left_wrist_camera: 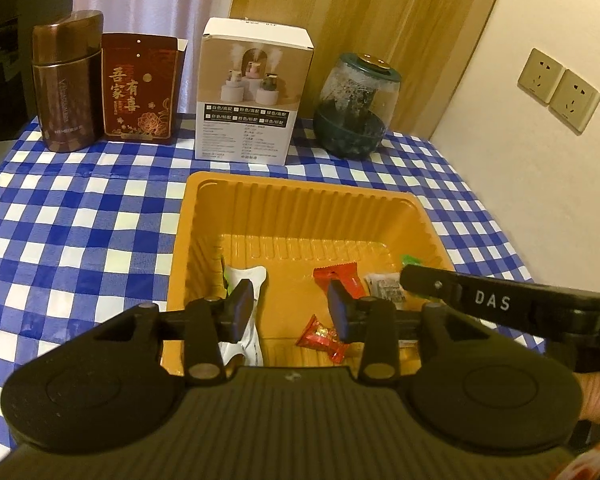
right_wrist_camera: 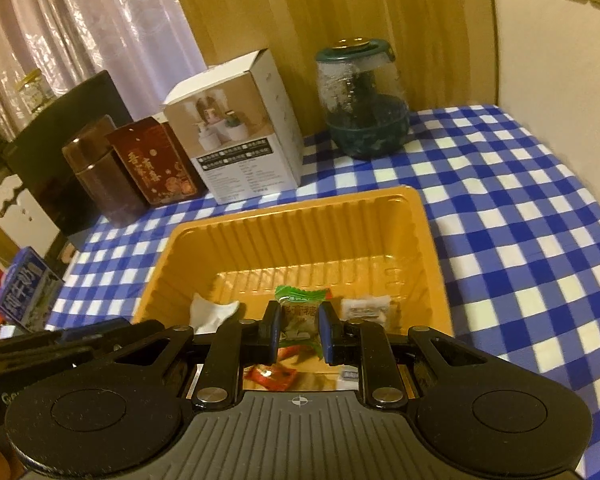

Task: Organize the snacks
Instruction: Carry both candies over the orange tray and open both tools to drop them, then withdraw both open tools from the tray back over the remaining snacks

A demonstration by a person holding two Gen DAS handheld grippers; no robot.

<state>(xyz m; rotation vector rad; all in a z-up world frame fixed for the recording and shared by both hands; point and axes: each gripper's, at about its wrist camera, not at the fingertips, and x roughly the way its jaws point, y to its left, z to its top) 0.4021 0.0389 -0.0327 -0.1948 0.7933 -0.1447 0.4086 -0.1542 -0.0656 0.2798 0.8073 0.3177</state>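
From the left wrist view: left tool (left_wrist_camera: 292, 312) hovers over the near half of the orange plastic tray (left_wrist_camera: 300, 200), fingers spread apart, nothing between them. Tray sits on the blue-checked desk (left_wrist_camera: 80, 220). Inside it: white wrapper (left_wrist_camera: 246, 280) by the left pad, red candy packet (left_wrist_camera: 342, 276) by the right pad, small red foil candy (left_wrist_camera: 320, 338) nearer the camera, clear sachet (left_wrist_camera: 386, 286) at right. Right tool's finger reaches in from the right, over the tray's right edge. Behind the tray: brown tin (left_wrist_camera: 68, 80), red box (left_wrist_camera: 140, 88), white carton (left_wrist_camera: 254, 92), green glass jar (left_wrist_camera: 358, 108).

Right wrist view: right tool (right_wrist_camera: 299, 330) is over the tray, fingers closed on a green-wrapped candy (right_wrist_camera: 302, 312).
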